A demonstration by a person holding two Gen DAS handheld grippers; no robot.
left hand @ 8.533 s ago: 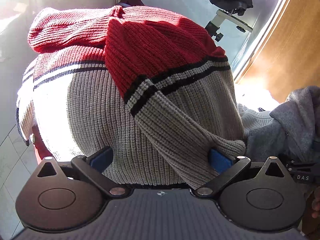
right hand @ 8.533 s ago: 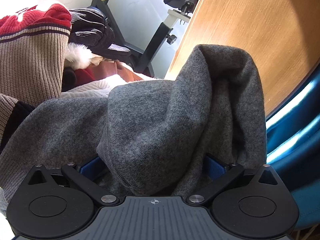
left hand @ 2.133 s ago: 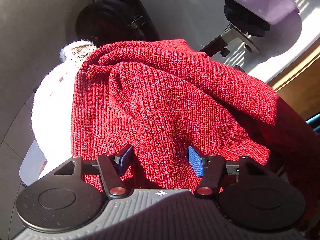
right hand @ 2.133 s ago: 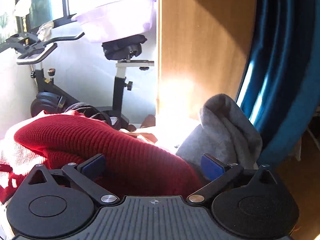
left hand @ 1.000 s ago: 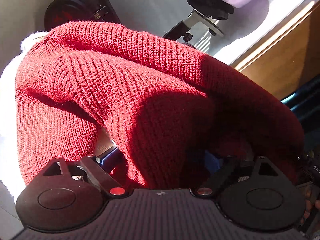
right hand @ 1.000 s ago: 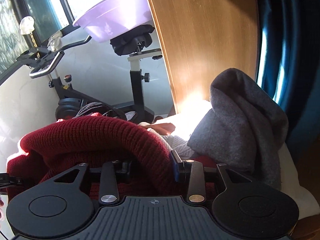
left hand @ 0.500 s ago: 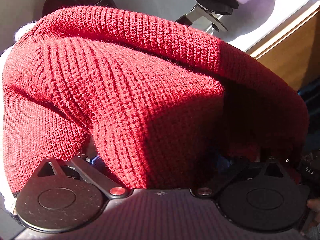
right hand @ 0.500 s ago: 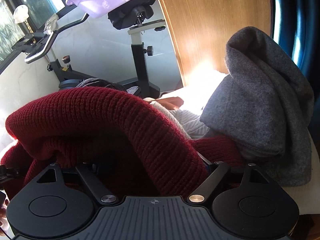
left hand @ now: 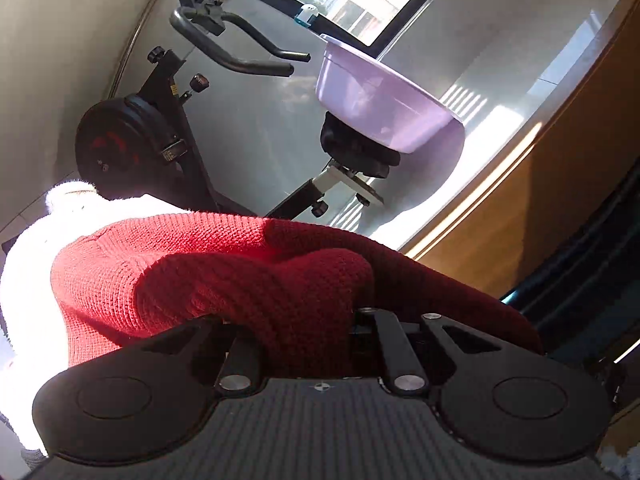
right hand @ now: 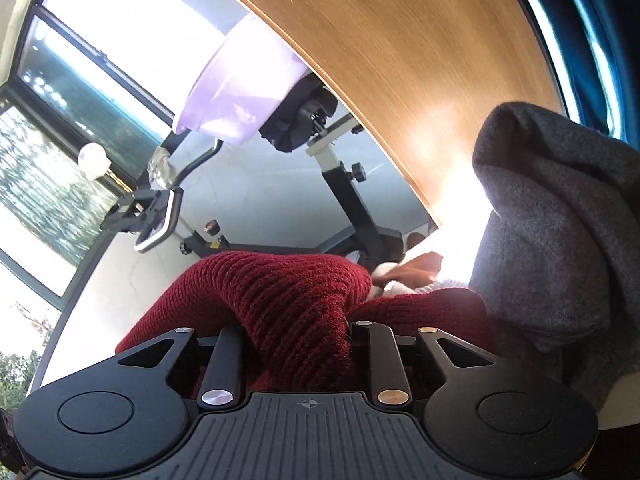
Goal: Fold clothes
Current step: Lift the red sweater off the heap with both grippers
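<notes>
At the bottom centre of the left wrist view we see our left gripper point(left hand: 310, 320) with its jaws closing narrow on a bunched fold of the red knit sweater point(left hand: 224, 276), which fills the lower middle of the frame. At the bottom centre of the right wrist view our right gripper point(right hand: 298, 330) is likewise closing narrow, pinching another fold of the same sweater point(right hand: 288, 292). Just right of it a grey garment point(right hand: 560, 220) rises along the right edge. A white fluffy garment point(left hand: 36, 248) lies at the left edge of the left view. Farther back stands an exercise bike point(left hand: 160, 132) with a lilac basin point(left hand: 384, 104) on its saddle, beside a wooden panel point(right hand: 420, 60).
</notes>
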